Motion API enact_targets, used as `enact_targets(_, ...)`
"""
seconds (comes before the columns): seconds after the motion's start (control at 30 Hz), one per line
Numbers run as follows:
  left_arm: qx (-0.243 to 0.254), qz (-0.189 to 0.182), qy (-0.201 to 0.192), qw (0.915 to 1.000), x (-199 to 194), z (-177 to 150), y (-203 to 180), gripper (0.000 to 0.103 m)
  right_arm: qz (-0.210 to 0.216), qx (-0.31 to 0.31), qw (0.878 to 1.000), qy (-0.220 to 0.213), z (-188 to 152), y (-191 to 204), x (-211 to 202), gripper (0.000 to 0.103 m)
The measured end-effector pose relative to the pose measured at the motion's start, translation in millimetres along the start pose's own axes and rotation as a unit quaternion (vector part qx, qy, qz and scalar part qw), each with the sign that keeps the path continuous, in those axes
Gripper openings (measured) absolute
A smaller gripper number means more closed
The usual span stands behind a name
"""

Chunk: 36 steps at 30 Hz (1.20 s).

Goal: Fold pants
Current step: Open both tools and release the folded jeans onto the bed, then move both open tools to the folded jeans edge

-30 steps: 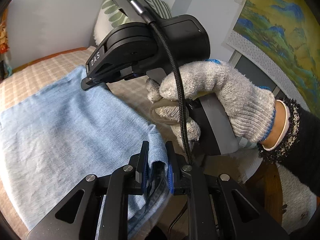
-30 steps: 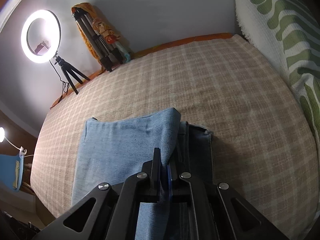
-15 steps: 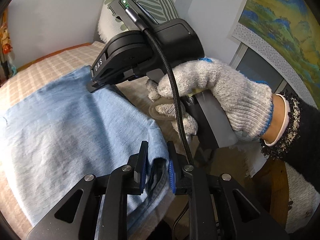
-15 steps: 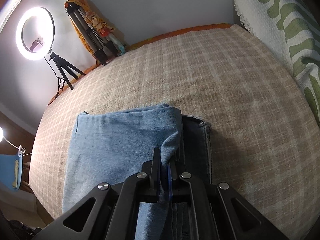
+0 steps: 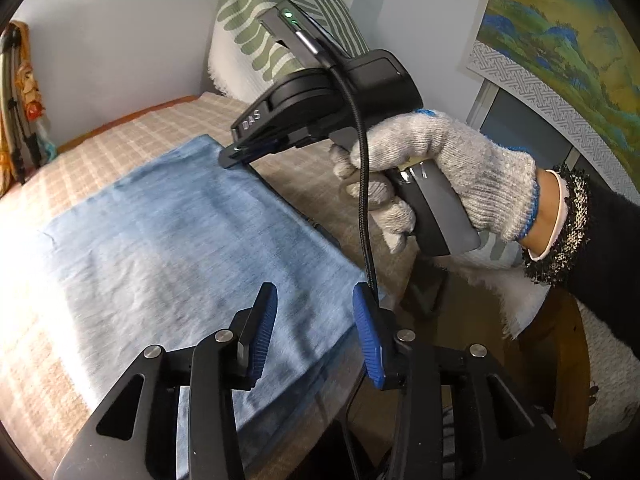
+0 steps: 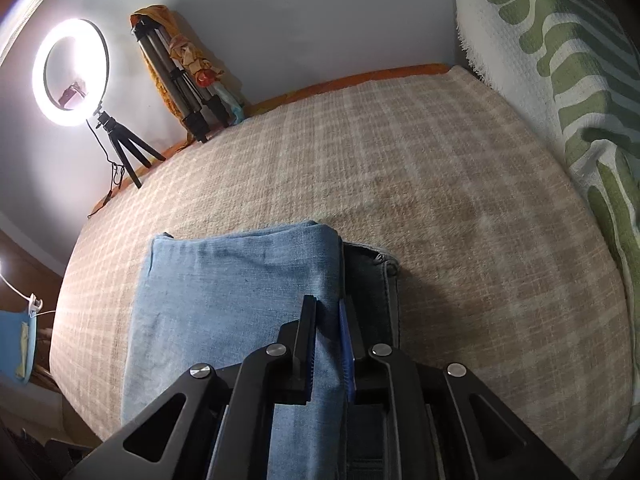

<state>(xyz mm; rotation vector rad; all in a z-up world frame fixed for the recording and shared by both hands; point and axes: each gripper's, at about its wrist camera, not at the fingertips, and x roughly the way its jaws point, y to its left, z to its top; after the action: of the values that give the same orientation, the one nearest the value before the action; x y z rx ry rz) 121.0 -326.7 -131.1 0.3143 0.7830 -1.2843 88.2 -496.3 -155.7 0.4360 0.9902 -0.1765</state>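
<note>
Light blue denim pants (image 5: 180, 248) lie folded flat on the checked bed cover (image 6: 440, 200). My left gripper (image 5: 314, 320) hovers over their near corner; its jaws are opening and the blue pads (image 5: 264, 332) grip nothing. In the right wrist view the top layer (image 6: 240, 300) ends just short of the darker waistband (image 6: 372, 280). My right gripper (image 6: 326, 312) is low over that folded edge. Its jaws are opening by a narrow gap, with denim showing between them, lying flat. The left wrist view shows a gloved hand (image 5: 440, 168) holding the right gripper (image 5: 236, 156) at the pants' far edge.
A green-and-white patterned pillow (image 6: 560, 60) leans at the head of the bed. A lit ring light (image 6: 72, 72) and folded tripods (image 6: 180, 92) stand against the far wall. A landscape painting (image 5: 560, 40) hangs on the right wall. The bed's edge runs below my left gripper.
My left gripper opened and let go of the pants' corner, which now lies flat, and it drew back. My right jaws parted slightly and the raised fold settled onto the bed.
</note>
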Motion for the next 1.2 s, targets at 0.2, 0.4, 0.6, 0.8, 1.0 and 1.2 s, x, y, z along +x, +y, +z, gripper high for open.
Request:
enact_targets(0.2, -0.004, 0.000, -0.004, 1.0000, -12.9, -3.9, 9.2, 0.043, -0.009, -0.006, 1.000, 0.007, -4.0, -1.0, -1.7, 0.013)
enact_targets(0.4, -0.036, 0.014, -0.004, 0.9992, -30.5, -8.0, 32.4, 0.043, -0.017, -0.016, 1.000, -0.012, -12.1, 1.1, -17.1, 0.025)
enact_targets(0.6, -0.087, 0.054, -0.012, 0.9947, -45.9, -16.5, 77.7, 0.043, 0.025, -0.062, 0.996, -0.053, -38.9, 23.0, -45.1, 0.035)
enact_targets(0.8, -0.156, 0.065, -0.003, 0.9857, -47.0, -33.1, 123.3, 0.057, 0.004, -0.095, 0.995, -0.041, -60.1, 34.3, -42.5, 0.081)
enact_targets(1.0, -0.213, 0.051, 0.017, 0.9756, -35.6, -44.3, 150.7, 0.058, -0.004, -0.088, 0.996, -0.019, -63.2, 18.6, -35.9, 0.088)
enact_targets(1.2, -0.248, 0.038, 0.005, 0.9681, -30.5, -45.5, 162.1, 0.058, 0.019, -0.062, 0.998, -0.002, -50.4, -6.1, -27.8, 0.088)
